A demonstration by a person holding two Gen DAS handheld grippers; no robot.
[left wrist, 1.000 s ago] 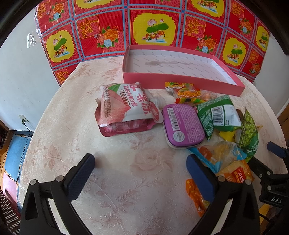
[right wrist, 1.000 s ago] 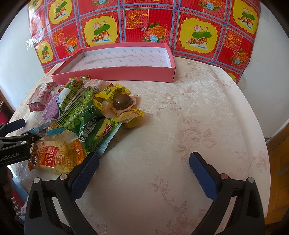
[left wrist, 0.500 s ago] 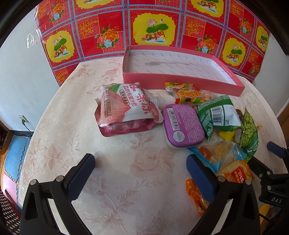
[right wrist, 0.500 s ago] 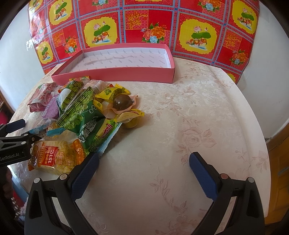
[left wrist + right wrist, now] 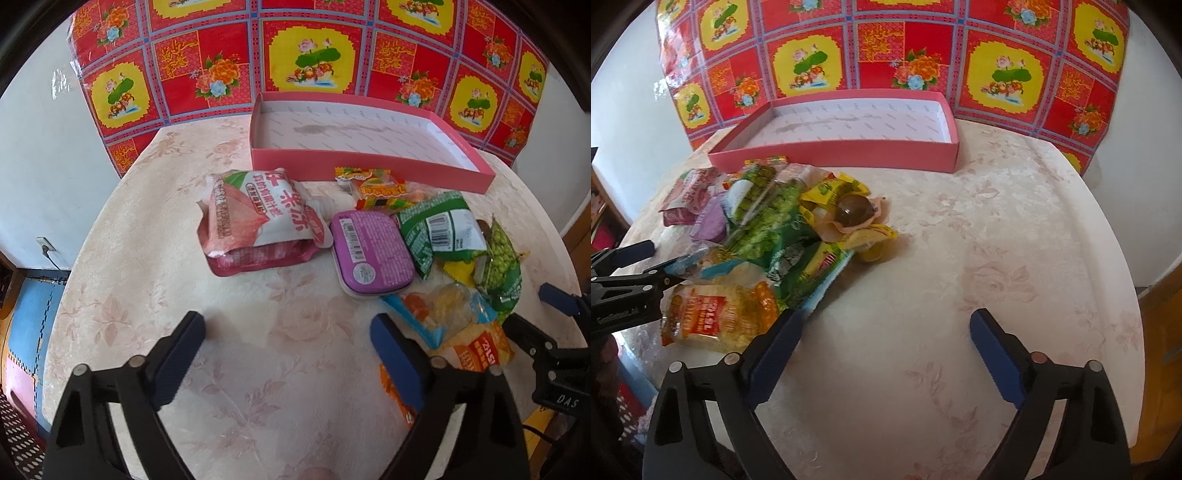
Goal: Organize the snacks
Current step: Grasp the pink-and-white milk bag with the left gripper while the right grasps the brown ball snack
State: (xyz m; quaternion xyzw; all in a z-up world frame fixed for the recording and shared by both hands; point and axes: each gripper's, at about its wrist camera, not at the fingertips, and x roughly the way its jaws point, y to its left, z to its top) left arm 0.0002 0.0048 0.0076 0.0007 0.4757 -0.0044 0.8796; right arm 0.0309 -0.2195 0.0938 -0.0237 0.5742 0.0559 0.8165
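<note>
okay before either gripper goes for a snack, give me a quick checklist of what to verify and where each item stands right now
1. Left gripper open, nothing between its fingers: ok.
2. Right gripper open, nothing between its fingers: ok.
3. Pink box open-topped, nothing in it: ok.
4. Pink pouch lies apart from the pile, top unobstructed: ok.
5. Purple tin clear of neighbours: not ok, the green packet lies against its right edge.
6. Path from snacks to box unobstructed: ok.
</note>
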